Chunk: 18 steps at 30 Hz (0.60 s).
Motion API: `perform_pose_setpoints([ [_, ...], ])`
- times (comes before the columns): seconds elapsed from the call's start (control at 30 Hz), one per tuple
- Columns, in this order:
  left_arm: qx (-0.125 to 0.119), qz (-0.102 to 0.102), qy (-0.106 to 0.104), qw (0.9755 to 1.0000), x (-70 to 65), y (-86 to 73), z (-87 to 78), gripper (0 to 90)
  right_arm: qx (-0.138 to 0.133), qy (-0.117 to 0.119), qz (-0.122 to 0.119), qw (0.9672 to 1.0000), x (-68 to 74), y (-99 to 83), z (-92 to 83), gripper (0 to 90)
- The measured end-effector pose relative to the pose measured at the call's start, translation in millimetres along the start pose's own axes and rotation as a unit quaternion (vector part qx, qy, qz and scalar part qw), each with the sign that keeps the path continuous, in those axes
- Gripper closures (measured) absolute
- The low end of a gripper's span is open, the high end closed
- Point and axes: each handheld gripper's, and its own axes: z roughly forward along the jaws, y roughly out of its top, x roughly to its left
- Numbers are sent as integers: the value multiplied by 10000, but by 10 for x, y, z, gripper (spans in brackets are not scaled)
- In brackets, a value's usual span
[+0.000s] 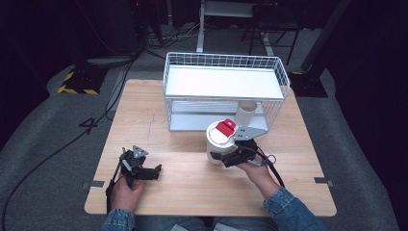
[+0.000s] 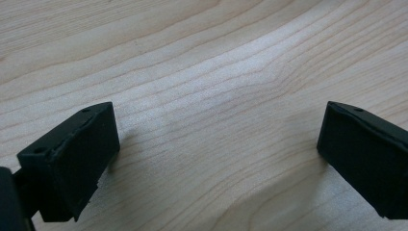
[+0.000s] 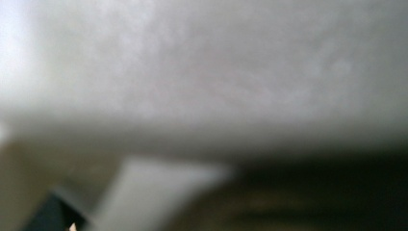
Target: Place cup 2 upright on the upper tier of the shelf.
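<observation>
Nearest the person, the left tongs [image 1: 153,172] rest low on the wooden worktop [image 1: 183,187] with their black jaws spread wide over bare wood. Farther in, the right tongs [image 1: 225,158] press against the side of a white canister [image 1: 215,147] with a red-and-white lid [image 1: 222,132]; their own view is a pale blur, so I cannot tell whether they pinch it. Beyond stands a white wire rack [image 1: 223,91], with a white cup [image 1: 247,113] on its lower shelf.

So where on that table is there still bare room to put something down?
Bare wood lies left of the wire rack, and along the near edge between the two hands. It is crowded in front of the rack, where the right gripper meets the white canister.
</observation>
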Motion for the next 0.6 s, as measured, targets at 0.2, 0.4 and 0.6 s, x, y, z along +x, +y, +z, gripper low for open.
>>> perform_pose_setpoints([
  [0.2, 0, 2, 1, 10000, 0, 0, 0, 15, -67, 77, 29, 9999, 40, 119, -66, 116],
  [0.4, -2, -2, 0, 10000, 0, 0, 0, 15, -6, 57, 13, 10000, 67, 216, -108, 116],
  [0.6, -1, 1, 0, 10000, 0, 0, 0, 14, -16, 127, 172, 9998, 53, 350, -183, 116],
])
